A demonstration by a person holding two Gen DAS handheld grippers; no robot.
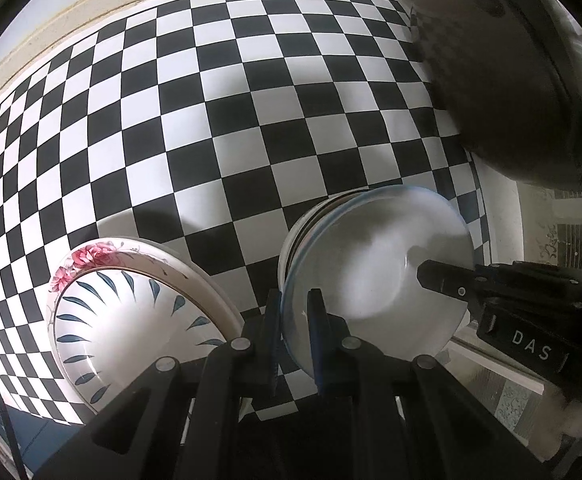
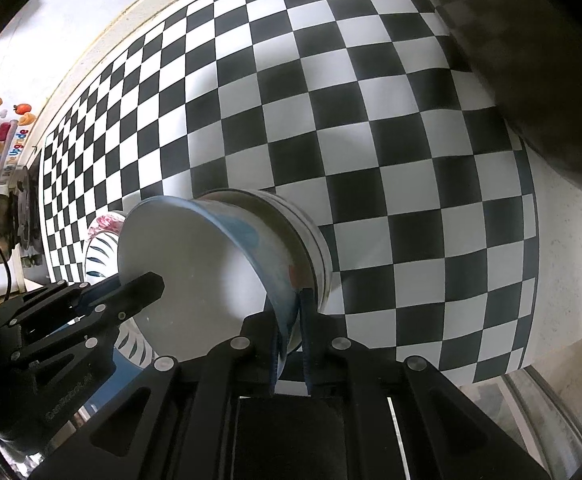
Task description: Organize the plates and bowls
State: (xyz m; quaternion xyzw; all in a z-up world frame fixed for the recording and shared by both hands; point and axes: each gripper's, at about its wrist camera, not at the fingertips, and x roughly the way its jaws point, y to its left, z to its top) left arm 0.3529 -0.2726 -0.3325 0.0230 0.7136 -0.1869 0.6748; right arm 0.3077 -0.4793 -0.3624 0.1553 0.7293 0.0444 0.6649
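- Checkered black-and-white cloth covers the table [image 1: 219, 128] under everything I handle; a dark round object [image 1: 503, 80] looms blurred at the far right.
- My left gripper [image 1: 295, 316] pinches the near rim of the white blue-edged bowl [image 1: 375, 272], blue pads [image 1: 318, 332] on either side of the wall.
- My right gripper [image 2: 291, 320] clamps the opposite rim, so both share the load.
- That bowl sits nested on the white stacked bowls [image 2: 311, 232] beneath it.
- Left of it lies the white leaf-patterned plate [image 1: 131, 320] on a rose-rimmed plate [image 1: 91, 258].
- I judge a level, matched motion safest; uneven pull could tip the stack.
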